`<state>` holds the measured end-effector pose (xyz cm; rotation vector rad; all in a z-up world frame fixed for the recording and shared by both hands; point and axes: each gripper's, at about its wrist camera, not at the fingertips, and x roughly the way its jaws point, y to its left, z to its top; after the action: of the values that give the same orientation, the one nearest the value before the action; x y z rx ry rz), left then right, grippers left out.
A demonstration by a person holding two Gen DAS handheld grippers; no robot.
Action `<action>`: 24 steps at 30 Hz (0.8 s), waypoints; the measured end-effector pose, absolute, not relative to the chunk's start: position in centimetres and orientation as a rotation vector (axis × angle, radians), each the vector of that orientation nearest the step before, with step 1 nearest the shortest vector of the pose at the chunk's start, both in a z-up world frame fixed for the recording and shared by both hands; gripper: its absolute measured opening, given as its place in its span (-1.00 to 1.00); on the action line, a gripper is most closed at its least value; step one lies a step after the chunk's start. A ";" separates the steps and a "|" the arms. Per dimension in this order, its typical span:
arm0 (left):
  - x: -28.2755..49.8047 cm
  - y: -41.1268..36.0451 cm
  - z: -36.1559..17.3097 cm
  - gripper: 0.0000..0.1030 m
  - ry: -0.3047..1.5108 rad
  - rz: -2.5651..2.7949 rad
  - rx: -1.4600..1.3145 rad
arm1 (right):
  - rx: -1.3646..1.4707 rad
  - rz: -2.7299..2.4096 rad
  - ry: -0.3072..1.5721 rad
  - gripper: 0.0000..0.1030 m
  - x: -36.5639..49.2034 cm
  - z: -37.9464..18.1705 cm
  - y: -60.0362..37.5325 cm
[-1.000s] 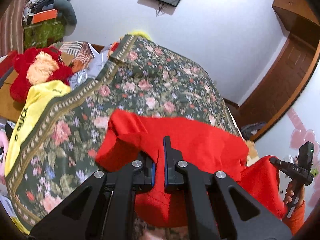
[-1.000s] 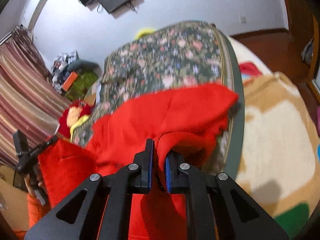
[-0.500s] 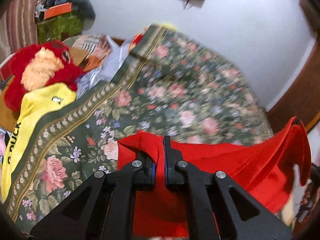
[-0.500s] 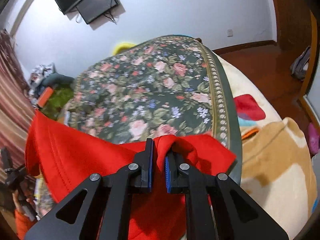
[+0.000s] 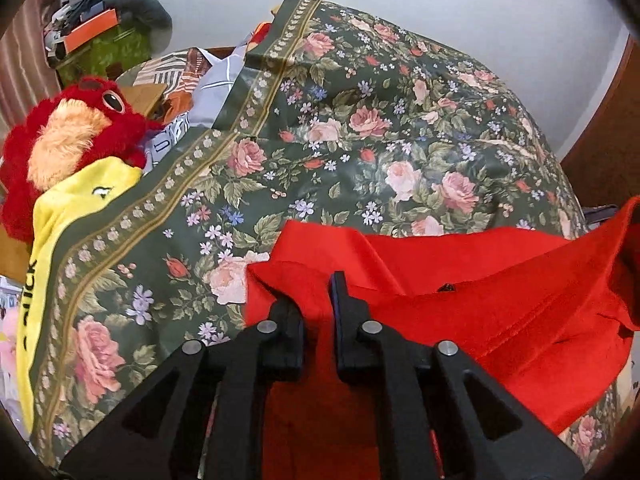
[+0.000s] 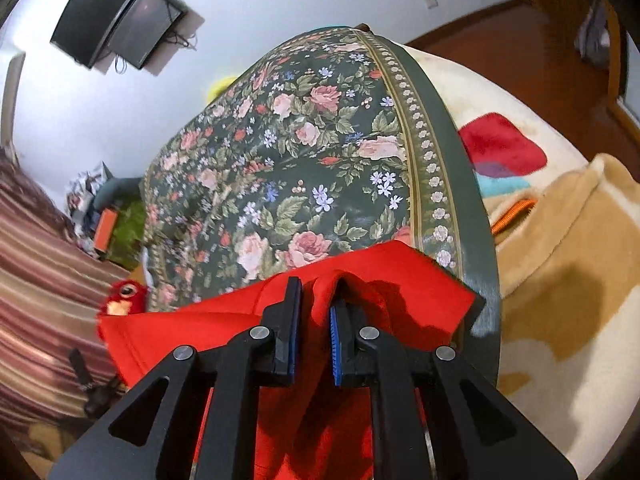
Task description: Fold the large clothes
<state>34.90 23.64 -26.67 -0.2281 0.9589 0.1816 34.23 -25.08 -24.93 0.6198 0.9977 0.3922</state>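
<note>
On the near part of the floral bedspread (image 5: 360, 152), the red garment (image 5: 500, 300) lies in a doubled band running across the bed from one gripper to the other. Judgement: one fold has just been laid down; the layers are uneven and bunched at the right end, so smoothing and at least one further fold appear to remain.

Left gripper (image 5: 318, 300): tilted steeply down over the garment's left corner. Its jaws are opening; red cloth sits between the fingers (image 5: 344, 308), with a visible gap, and the pads no longer appear to press on it.

Right gripper (image 6: 316, 308): angled down less steeply, at the bedspread's bordered edge. A raised pleat of the garment stands between its blue pads (image 6: 334, 344). These jaws are also opening, narrowly; the pleat seems only loosely held, if at all.
</note>
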 end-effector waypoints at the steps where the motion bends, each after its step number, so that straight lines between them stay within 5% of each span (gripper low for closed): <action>1: 34.9 23.8 -26.3 -0.73 0.962 0.187 -0.231 | 0.611 0.360 0.992 -0.74 34.1 -24.4 -25.4; 14: 31.4 23.0 -18.5 -0.47 0.819 0.137 -0.244 | 0.350 0.266 0.854 -0.49 29.3 -17.7 -26.2; 24: 31.0 16.2 -22.7 -0.35 0.956 -0.020 -0.146 | 0.148 0.448 0.923 -0.31 28.5 -20.1 -16.4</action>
<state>30.96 16.15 -22.71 -0.1456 0.9560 -0.0197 28.47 -16.41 -20.10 0.1480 0.9235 0.4477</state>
